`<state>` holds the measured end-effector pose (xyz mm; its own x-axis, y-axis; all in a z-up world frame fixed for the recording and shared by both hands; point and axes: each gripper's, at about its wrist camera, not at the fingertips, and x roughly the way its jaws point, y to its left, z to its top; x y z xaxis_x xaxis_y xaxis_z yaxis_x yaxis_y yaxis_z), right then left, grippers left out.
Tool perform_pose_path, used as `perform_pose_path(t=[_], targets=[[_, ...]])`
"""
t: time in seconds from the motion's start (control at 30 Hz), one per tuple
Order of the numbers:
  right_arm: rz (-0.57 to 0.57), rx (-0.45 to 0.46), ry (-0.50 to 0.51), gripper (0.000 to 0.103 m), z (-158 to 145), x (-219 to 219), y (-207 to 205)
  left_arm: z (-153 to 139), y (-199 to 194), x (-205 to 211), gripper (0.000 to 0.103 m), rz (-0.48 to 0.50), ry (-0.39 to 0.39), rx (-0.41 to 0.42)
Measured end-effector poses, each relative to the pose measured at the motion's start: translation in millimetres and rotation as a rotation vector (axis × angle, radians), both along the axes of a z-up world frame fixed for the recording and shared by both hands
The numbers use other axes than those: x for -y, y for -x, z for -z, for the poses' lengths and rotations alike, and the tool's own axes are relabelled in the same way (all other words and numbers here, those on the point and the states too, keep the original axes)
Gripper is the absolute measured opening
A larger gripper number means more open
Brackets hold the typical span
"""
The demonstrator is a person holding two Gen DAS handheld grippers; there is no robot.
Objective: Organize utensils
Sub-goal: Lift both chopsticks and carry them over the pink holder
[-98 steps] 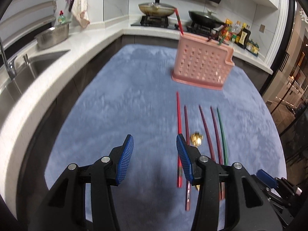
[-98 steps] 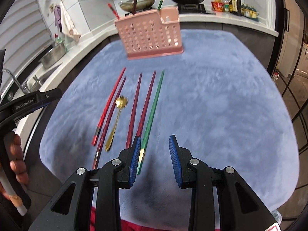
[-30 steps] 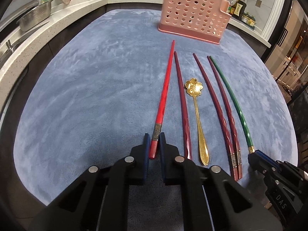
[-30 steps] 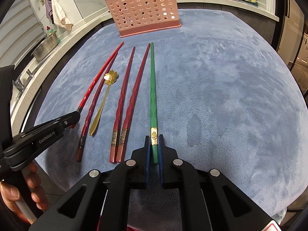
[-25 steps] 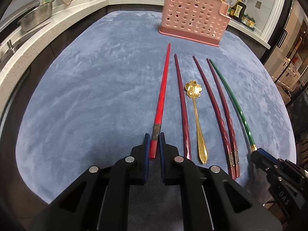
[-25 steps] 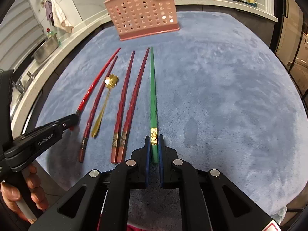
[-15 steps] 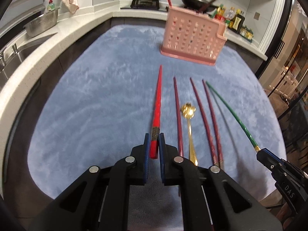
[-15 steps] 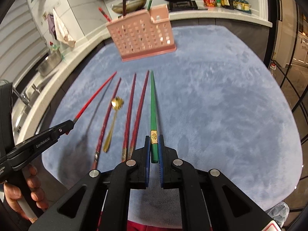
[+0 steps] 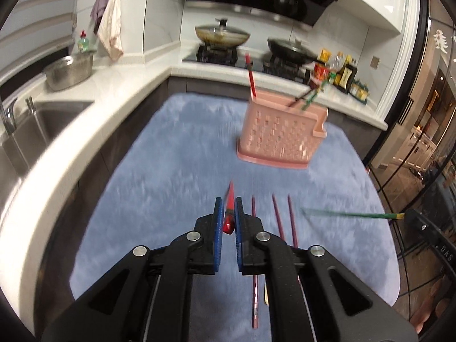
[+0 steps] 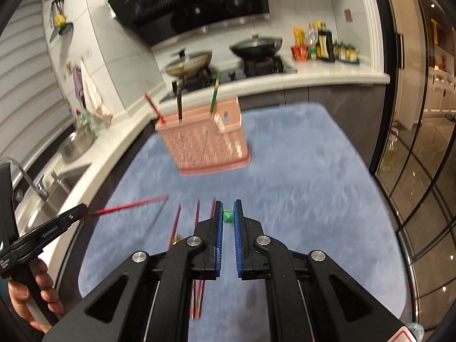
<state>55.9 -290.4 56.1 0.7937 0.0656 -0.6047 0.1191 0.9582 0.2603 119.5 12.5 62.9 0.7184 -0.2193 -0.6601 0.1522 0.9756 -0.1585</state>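
Note:
My left gripper (image 9: 227,222) is shut on a red chopstick (image 9: 228,213) and holds it above the blue mat (image 9: 171,176), pointing forward. My right gripper (image 10: 227,218) is shut on a green chopstick (image 10: 227,216), seen end-on. Each shows in the other view: the red chopstick (image 10: 131,205), the green chopstick (image 9: 350,214). The pink perforated holder (image 9: 280,138) stands at the far side of the mat with chopsticks in it. Three dark red chopsticks (image 9: 278,219) lie on the mat below the grippers; a gold spoon is mostly hidden.
A white counter (image 9: 94,105) with a sink (image 9: 34,125) runs along the left. A steel bowl (image 9: 69,71) sits on it. A stove with two pans (image 9: 221,35) and bottles (image 9: 342,72) stand behind the mat. Glass doors (image 10: 421,148) are on the right.
Both grippers shut on their chopsticks and have lifted them off the mat, raising and tilting up. The other chopsticks and the spoon stay on the mat.

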Motion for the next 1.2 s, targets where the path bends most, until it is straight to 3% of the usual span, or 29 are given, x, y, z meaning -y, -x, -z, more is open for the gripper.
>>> perform_pose_path(t=[0.7,1.0,1.2], targets=[[0.027,0.181,-0.016,0.007,-97,37,-77,-129,-76,10,0.006,-0.010,0.028,0.238],[0.018,0.256,-0.014,0.007,-140,41,-133,-190,-118,30,0.006,-0.007,0.098,0.342],[0.017,0.291,-0.020,0.007,-157,41,-178,-208,-148,48,0.006,-0.007,0.110,0.381]])
